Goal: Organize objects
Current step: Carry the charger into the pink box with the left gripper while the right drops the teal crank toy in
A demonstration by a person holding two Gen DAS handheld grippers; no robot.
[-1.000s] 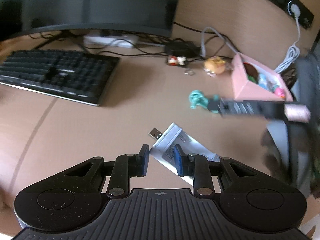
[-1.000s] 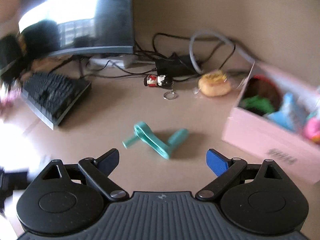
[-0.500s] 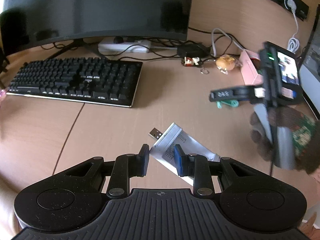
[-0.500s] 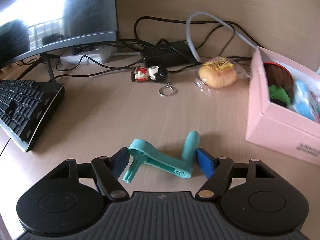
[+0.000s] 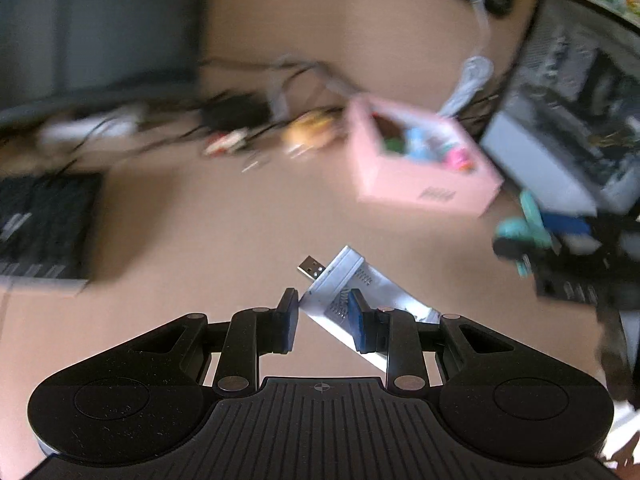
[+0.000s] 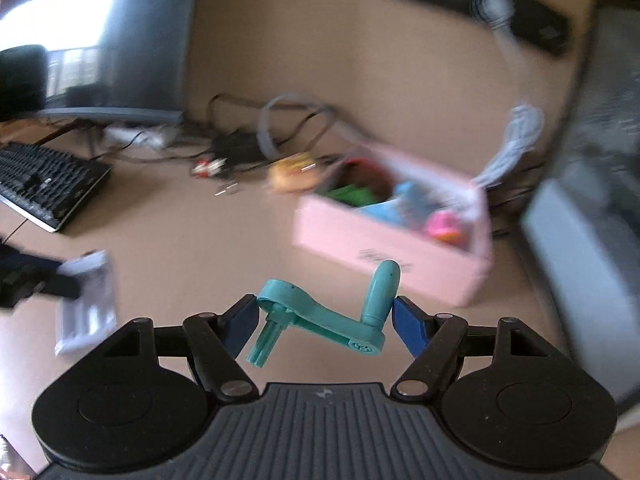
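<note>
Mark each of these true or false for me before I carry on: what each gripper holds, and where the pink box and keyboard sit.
1. The left gripper is clamped on a silver USB stick. True.
2. The right gripper is empty. False: a teal crank handle sits between its fingers, lifted off the desk.
3. The pink box is open and has colourful items inside. True.
4. The USB stick's plug points back toward the left gripper's body. False: the plug points away from it.
5. The keyboard sits right against the pink box. False: it lies far to the left, with bare desk between them.
</note>
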